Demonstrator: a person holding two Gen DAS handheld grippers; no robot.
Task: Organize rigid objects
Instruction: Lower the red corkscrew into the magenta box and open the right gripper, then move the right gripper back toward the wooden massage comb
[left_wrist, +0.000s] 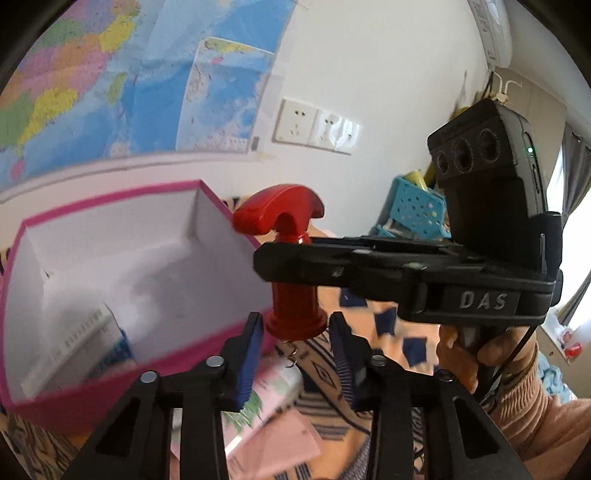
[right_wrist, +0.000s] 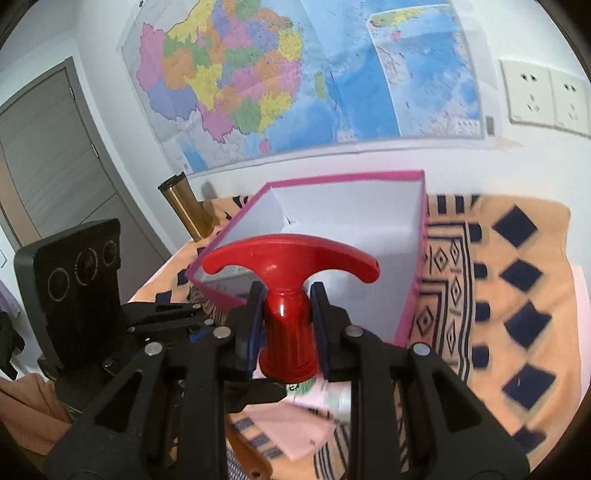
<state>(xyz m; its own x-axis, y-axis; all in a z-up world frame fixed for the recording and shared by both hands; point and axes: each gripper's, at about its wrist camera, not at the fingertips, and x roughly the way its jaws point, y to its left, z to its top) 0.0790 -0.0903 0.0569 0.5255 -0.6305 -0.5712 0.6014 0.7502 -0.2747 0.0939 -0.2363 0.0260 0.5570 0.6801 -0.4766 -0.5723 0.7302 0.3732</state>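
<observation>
A red T-handled piece (right_wrist: 291, 258) with a ribbed neck and flared base hangs upright above the patterned cloth. My right gripper (right_wrist: 286, 302) is shut on its neck; in the left wrist view that same right gripper (left_wrist: 284, 258) reaches in from the right, held by a hand (left_wrist: 480, 354). My left gripper (left_wrist: 295, 325) has its blue-padded tips against both sides of the flared base of the red piece (left_wrist: 293, 299). In the right wrist view the left gripper (right_wrist: 273, 391) comes in low from the left. An open pink-rimmed box (right_wrist: 351, 177) stands just behind.
The pink box (left_wrist: 110, 199) holds a white carton (left_wrist: 74, 343) in its near corner. A gold tumbler (right_wrist: 188, 210) stands left of the box. A blue perforated basket (left_wrist: 417, 206) sits far right. Pink packets (right_wrist: 295, 428) lie on the orange cloth (right_wrist: 517, 295).
</observation>
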